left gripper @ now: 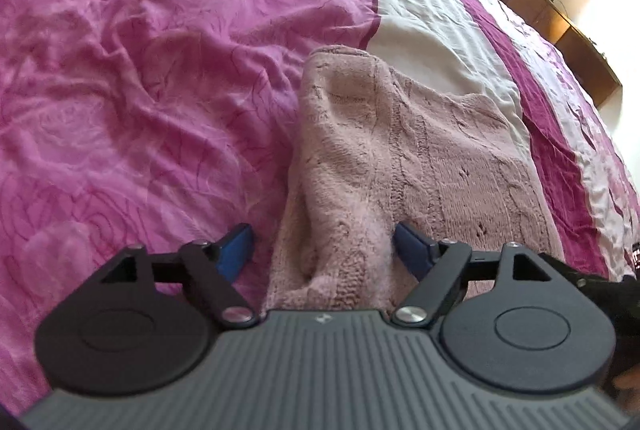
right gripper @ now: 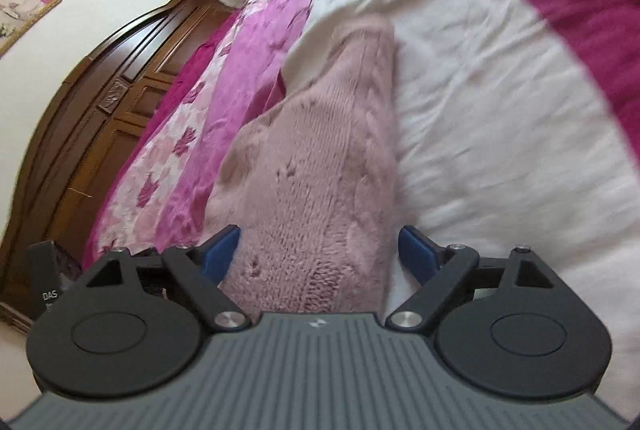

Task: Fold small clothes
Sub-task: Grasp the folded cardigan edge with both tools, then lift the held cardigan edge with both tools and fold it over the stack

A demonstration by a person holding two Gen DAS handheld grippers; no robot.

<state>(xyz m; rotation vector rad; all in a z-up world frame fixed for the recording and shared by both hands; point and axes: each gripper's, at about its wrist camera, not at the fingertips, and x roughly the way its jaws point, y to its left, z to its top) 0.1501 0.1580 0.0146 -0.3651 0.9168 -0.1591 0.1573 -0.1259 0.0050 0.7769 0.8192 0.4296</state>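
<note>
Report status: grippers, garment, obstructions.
Left gripper open, straddling a raised fold of the pink knit sweater. Right gripper open around sweater's near end. Sweater partly folded on bedspread. No obstructions visible.

The bed (left gripper: 140, 70) is covered by a creased spread — bright pink with a faint rose pattern, crossed by a broad white band (left gripper: 432, 30) edged in dark magenta. A pale pink cable-knit garment (left gripper: 400, 158) is laid directly on it, partly folded over itself, resting across the border where pink meets white. In the right wrist view a dark carved wooden headboard (right gripper: 100, 118) is seen at the bed's far end.
</note>
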